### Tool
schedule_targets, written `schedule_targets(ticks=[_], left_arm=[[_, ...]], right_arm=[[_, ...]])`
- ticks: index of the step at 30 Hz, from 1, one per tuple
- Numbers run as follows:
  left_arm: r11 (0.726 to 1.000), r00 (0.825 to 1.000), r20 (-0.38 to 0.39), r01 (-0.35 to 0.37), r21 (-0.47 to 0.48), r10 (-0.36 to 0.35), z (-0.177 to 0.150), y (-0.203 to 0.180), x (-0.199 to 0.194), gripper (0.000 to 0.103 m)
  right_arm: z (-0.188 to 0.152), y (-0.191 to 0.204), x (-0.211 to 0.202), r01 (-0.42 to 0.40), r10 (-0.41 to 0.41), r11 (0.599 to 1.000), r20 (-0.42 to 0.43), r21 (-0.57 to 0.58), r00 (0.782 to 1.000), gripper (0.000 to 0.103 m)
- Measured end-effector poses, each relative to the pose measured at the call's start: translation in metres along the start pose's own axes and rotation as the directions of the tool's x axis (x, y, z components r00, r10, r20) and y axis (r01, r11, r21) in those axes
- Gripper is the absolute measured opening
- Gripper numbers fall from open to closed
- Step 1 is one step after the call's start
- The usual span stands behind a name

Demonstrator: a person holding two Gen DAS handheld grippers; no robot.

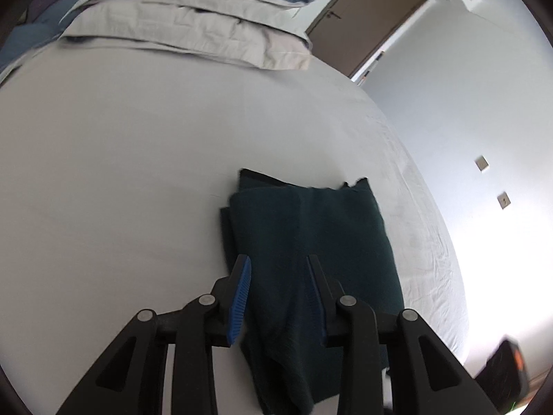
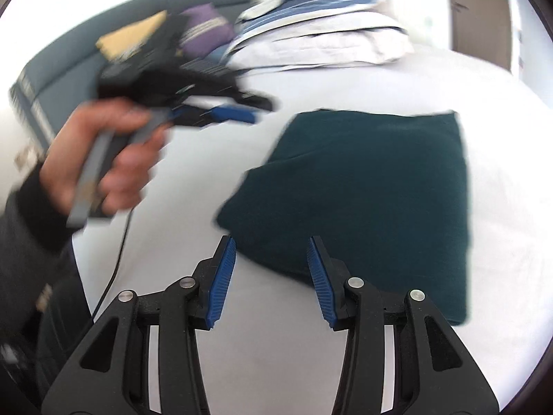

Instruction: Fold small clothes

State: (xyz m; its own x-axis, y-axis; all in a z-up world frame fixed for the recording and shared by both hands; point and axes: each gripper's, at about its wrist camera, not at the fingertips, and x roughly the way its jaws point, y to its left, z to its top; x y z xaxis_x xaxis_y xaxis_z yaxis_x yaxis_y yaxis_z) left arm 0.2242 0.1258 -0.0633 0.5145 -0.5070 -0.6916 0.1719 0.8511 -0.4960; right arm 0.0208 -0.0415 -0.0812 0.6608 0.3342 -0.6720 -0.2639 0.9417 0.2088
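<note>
White-sheeted bed (image 1: pixel 121 173): work surface, smooth. Dark green garment (image 2: pixel 363 186): folded into a rough rectangle, lying flat on the sheet at mid-bed. Right gripper (image 2: pixel 271 269): blue-padded fingers (image 2: pixel 221 276) apart, nothing between them, poised just short of the garment's near edge. Left gripper (image 1: pixel 276 276): fingers parted, above the garment's near end, not clamping it; held by a hand (image 2: pixel 114 159), blurred in the right view. Pillows (image 1: pixel 193 34): stacked at the far end. Door (image 1: pixel 366 20): far right.
</note>
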Motion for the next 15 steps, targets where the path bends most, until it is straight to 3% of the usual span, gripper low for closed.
schedule_targets(ticks=[2,5,7,8,12,15], left_arm=[[0.998,1.0,0.008,-0.028,0.052,0.027,-0.014,-0.014,0.004,0.034],[0.993,0.998,-0.03,-0.047,0.105,0.051,-0.038,-0.012,0.014,0.034],[0.98,0.993,-0.035,-0.108,0.17,0.115,-0.054,-0.02,0.026,0.034],[0.96,0.985,-0.019,-0.163,0.227,0.172,-0.063,-0.022,0.033,0.034],[0.944,0.979,0.023,-0.199,0.262,0.2,-0.078,-0.008,0.04,0.037],[0.946,0.983,0.03,-0.183,0.268,0.181,-0.083,0.007,0.036,0.042]], right_arm=[[0.017,-0.045,0.001,-0.002,0.001,0.995,0.012,0.102,1.0,0.042],[0.025,-0.089,-0.005,-0.081,0.074,0.965,0.038,0.249,0.997,0.042],[0.02,-0.113,-0.004,-0.095,0.09,0.94,0.032,0.329,0.995,0.042],[0.014,-0.127,0.0,-0.109,0.111,0.923,0.016,0.368,0.994,0.041],[-0.019,-0.18,0.014,-0.136,0.151,0.863,0.008,0.486,0.989,0.008],[-0.048,-0.192,-0.006,-0.186,0.19,0.828,0.047,0.529,0.981,0.007]])
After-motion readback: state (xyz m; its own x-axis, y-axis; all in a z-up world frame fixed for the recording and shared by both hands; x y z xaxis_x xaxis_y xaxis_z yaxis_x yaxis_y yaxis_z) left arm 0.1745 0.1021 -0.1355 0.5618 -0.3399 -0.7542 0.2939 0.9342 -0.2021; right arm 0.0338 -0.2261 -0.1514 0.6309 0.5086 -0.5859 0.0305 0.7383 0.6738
